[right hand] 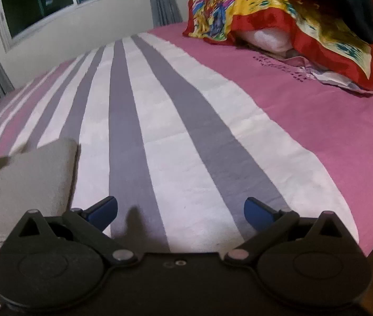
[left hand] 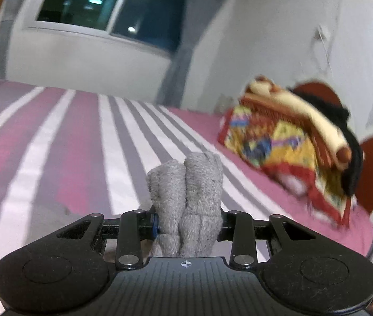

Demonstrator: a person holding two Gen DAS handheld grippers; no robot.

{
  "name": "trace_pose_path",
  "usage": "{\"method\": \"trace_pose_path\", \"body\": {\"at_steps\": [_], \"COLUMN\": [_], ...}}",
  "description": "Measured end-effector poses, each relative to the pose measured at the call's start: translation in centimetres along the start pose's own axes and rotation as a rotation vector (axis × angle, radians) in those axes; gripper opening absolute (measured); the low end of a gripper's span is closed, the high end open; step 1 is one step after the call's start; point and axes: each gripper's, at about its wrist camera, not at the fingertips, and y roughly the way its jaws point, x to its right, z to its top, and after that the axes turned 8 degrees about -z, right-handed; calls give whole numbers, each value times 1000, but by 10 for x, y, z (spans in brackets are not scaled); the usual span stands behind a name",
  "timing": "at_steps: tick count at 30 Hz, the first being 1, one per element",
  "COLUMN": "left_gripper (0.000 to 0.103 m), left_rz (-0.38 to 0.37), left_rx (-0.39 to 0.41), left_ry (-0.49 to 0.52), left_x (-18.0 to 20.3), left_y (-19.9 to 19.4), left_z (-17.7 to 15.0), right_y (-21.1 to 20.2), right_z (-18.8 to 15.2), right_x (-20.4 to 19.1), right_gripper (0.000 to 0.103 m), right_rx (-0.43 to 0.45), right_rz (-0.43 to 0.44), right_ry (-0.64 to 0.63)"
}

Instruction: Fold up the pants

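Observation:
The pants are grey knit fabric. In the left wrist view my left gripper point(left hand: 187, 221) is shut on a bunched wad of the pants point(left hand: 186, 192), which sticks up between the fingers above the striped bed point(left hand: 68, 144). In the right wrist view my right gripper point(right hand: 180, 208) is open and empty, its blue fingertips point(right hand: 105, 206) wide apart just above the bedspread point(right hand: 176, 131). A flat grey part of the pants point(right hand: 28, 184) lies on the bed to the left of the right gripper.
A pile of colourful red and yellow cloth over pillows point(right hand: 278, 13) sits at the head of the bed on the right, and it shows in the left wrist view point(left hand: 286, 137) too. A window point(left hand: 112, 5) and white wall lie beyond the bed. The bed's edge point(right hand: 370, 237) runs at right.

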Motion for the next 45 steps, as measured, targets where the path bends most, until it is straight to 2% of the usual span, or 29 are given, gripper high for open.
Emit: {"method": "trace_pose_path", "body": {"at_steps": [5, 12, 18, 19, 21, 23, 25, 27, 30, 34, 38, 42, 45], "left_gripper": [36, 36, 37, 40, 48, 69, 82, 85, 85, 85, 85, 85, 85], "left_rz": [-10, -9, -26, -32, -97, -116, -116, -114, -121, -40, 127, 302, 364], "left_rx": [-39, -109, -159, -171, -235, -276, -270, -261, -199, -97, -28, 50, 70], "left_ry": [55, 145, 180, 179, 156, 207, 238, 231, 202, 179, 120, -13, -109], "left_x": [28, 52, 78, 82, 89, 102, 113, 119, 123, 103, 53, -4, -33], "left_y": [30, 63, 93, 97, 109, 119, 122, 121, 103, 61, 9, -59, -106], "left_z": [-17, -36, -51, -54, -63, -75, -80, -79, -67, -47, -42, -57, -82], "right_y": [0, 0, 3, 3, 3, 5, 5, 3, 0, -6, -15, -21, -25], "right_z": [0, -1, 0, 0, 0, 0, -1, -1, -3, -7, -10, -10, -11], "right_x": [12, 18, 22, 22, 23, 24, 26, 27, 33, 42, 48, 45, 40], "right_gripper": [103, 103, 103, 103, 103, 103, 103, 103, 103, 103, 103, 103, 103], "right_rx": [-24, -20, -28, -29, -31, -32, -32, -28, -16, 2, 45, 78, 83], "right_rz": [10, 37, 53, 55, 58, 64, 70, 73, 72, 99, 149, 167, 205], "right_ry": [80, 106, 137, 140, 147, 156, 167, 176, 203, 252, 280, 266, 248]}}
